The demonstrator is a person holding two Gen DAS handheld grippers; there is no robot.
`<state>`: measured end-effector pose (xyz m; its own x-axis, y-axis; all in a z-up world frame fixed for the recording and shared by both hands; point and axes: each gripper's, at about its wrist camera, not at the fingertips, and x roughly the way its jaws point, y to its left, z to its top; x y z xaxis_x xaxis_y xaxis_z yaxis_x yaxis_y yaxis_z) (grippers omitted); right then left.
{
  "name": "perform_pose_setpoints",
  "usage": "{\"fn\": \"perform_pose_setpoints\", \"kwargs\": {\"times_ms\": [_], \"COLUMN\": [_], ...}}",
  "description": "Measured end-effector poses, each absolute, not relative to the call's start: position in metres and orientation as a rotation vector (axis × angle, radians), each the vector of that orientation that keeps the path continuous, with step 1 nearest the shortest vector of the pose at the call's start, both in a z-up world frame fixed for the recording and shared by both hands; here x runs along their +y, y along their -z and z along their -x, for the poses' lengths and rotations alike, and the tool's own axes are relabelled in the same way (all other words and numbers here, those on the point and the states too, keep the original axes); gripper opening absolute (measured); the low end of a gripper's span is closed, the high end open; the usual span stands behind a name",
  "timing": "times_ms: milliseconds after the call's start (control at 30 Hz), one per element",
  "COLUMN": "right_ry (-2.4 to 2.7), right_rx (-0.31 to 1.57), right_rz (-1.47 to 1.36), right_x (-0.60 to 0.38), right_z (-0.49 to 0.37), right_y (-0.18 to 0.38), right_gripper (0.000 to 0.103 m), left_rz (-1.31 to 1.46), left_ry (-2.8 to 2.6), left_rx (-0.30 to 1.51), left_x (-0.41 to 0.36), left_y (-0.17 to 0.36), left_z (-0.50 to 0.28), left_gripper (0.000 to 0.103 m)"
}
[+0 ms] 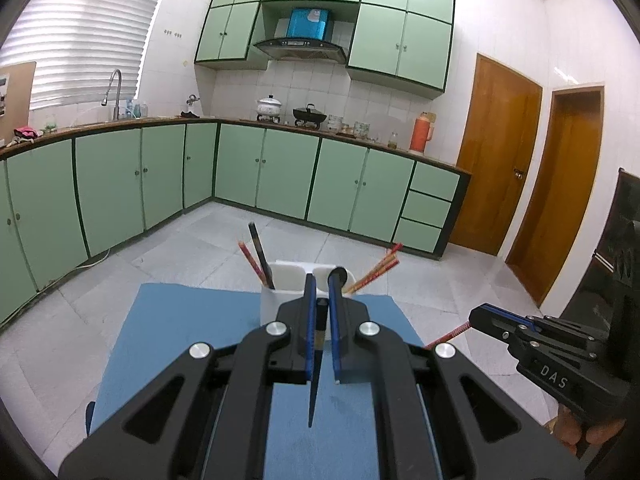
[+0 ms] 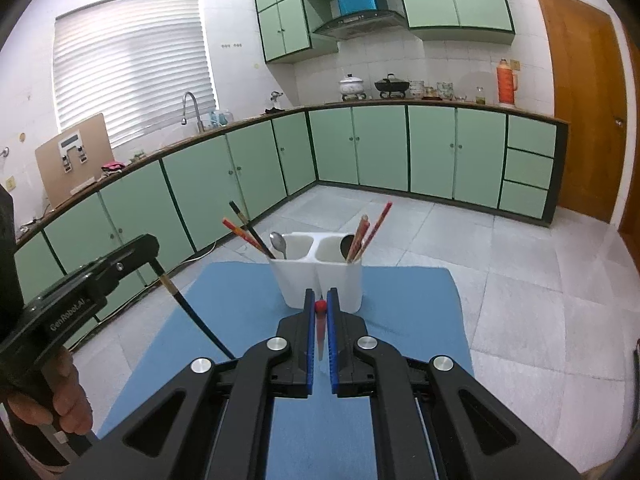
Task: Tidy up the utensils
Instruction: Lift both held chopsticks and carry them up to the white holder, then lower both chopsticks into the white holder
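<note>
A white two-compartment holder (image 1: 280,284) (image 2: 320,280) stands at the far edge of a blue mat (image 1: 192,328) (image 2: 420,300). Its left cup holds a red and a black chopstick (image 2: 244,230) and a spoon (image 2: 279,245). Red chopsticks (image 2: 368,232) lean in the right cup. My left gripper (image 1: 322,280) (image 2: 150,250) is shut on a black chopstick (image 1: 313,392) (image 2: 192,312), lifted above the mat, left of the holder. My right gripper (image 2: 320,296) (image 1: 476,314) is shut on a red chopstick (image 2: 320,336) (image 1: 446,336), just short of the holder.
Green base cabinets (image 2: 432,152) run along the far walls behind a tiled floor (image 2: 500,280). Wooden doors (image 1: 496,152) stand at the right. A hand (image 2: 68,396) grips the left tool's handle. Bare mat lies in front of the holder.
</note>
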<state>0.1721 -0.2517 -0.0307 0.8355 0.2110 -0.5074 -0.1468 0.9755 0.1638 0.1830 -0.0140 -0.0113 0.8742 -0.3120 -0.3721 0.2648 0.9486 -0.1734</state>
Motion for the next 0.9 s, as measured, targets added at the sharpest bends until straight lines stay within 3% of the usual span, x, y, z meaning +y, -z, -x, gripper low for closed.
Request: {"fn": "perform_pose_setpoints", "kwargs": {"times_ms": [533, 900], "right_ry": [-0.209, -0.191], "right_rx": [0.418, 0.414], "right_rz": [-0.069, -0.056], "right_x": [-0.253, -0.251], "right_z": [-0.210, -0.256], "right_y": [-0.038, -0.048], "right_gripper": [0.006, 0.006], "left_rz": [0.140, 0.131], "left_ry": [0.270, 0.260], "left_rx": [0.250, 0.143], "left_x": [-0.010, -0.033], "left_y": [-0.053, -0.086], "left_z": [-0.236, -0.283], "left_gripper": [0.005, 0.005]}}
